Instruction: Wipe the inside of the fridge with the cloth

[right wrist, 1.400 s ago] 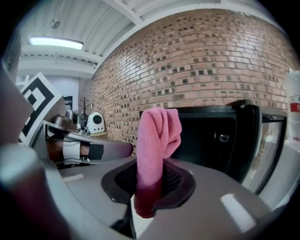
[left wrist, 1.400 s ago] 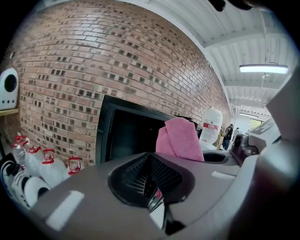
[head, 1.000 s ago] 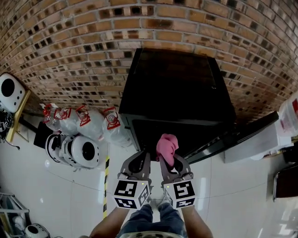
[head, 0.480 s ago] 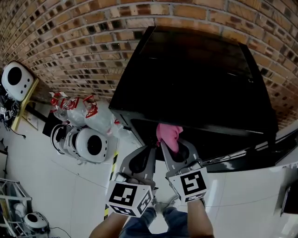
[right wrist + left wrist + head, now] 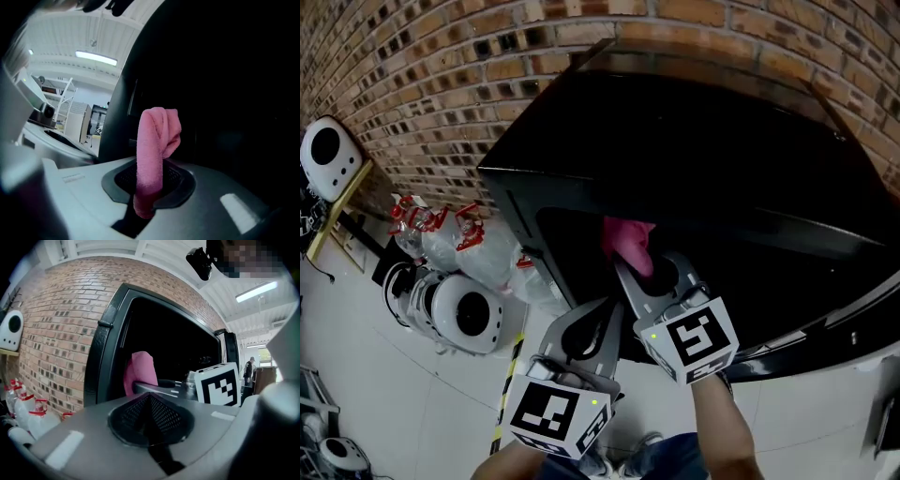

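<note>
A small black fridge [image 5: 694, 141] stands open against a brick wall, its inside dark. My right gripper [image 5: 630, 274] is shut on a pink cloth [image 5: 628, 246], and the cloth's free end reaches into the top of the opening. In the right gripper view the cloth [image 5: 157, 140] stands up from the shut jaws [image 5: 150, 180] against the black interior [image 5: 234, 93]. My left gripper [image 5: 602, 314] hangs lower and to the left, outside the opening, shut with nothing in it. The left gripper view shows its shut jaws [image 5: 150, 399], the cloth [image 5: 140, 373] and the fridge frame [image 5: 105, 333].
The fridge door [image 5: 853, 309] hangs open at the right. Clear bottles with red labels [image 5: 455, 239] and a round white device [image 5: 455, 314] sit on the floor at the left. Another white device [image 5: 323, 159] hangs on the brick wall [image 5: 422, 75].
The view has closed in on the fridge. My right gripper has carried the pink cloth forward, from in front of the opening into it. The left gripper has trailed behind, lower.
</note>
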The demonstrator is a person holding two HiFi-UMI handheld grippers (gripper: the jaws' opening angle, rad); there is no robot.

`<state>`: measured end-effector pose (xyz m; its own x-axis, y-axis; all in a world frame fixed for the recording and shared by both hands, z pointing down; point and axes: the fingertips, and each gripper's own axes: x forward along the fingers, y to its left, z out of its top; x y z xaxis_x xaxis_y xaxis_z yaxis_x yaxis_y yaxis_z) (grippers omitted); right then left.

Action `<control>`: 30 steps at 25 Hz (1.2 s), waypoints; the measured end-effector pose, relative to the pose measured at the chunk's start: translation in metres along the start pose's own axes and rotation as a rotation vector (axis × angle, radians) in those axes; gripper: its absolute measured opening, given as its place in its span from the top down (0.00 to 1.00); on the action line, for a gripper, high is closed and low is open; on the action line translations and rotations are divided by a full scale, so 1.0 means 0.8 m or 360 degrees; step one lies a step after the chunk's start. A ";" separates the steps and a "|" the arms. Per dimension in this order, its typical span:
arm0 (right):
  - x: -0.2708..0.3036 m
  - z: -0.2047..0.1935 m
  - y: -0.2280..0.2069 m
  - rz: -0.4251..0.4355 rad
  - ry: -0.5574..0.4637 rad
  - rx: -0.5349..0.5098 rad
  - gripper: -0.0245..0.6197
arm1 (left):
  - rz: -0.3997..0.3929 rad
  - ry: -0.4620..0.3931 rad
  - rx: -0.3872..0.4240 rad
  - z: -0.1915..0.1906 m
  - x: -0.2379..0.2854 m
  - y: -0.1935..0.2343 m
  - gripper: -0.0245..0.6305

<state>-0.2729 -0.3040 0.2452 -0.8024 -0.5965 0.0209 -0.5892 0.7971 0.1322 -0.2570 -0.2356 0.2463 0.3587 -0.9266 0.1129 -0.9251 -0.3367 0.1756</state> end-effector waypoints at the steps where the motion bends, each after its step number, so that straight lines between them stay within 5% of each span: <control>1: 0.005 -0.002 -0.006 0.0003 -0.0020 -0.0028 0.87 | -0.0011 -0.0020 0.0010 -0.006 0.004 0.000 0.95; 12: 0.071 -0.033 -0.082 -0.0055 -0.0138 -0.0067 0.87 | -0.0178 -0.0264 0.0046 -0.064 0.037 0.003 0.95; 20: 0.112 -0.054 -0.145 -0.0191 -0.0158 -0.0080 0.87 | -0.0169 -0.0344 0.0148 -0.113 0.047 0.008 0.95; 30: 0.101 -0.082 -0.217 -0.0536 -0.0064 0.0036 0.87 | -0.0137 -0.0354 0.0101 -0.131 0.062 0.018 0.95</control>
<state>-0.2292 -0.4969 0.2892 -0.5651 -0.8229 -0.0593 -0.8234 0.5580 0.1033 -0.2392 -0.2687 0.3570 0.4065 -0.9059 -0.1192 -0.9009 -0.4191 0.1129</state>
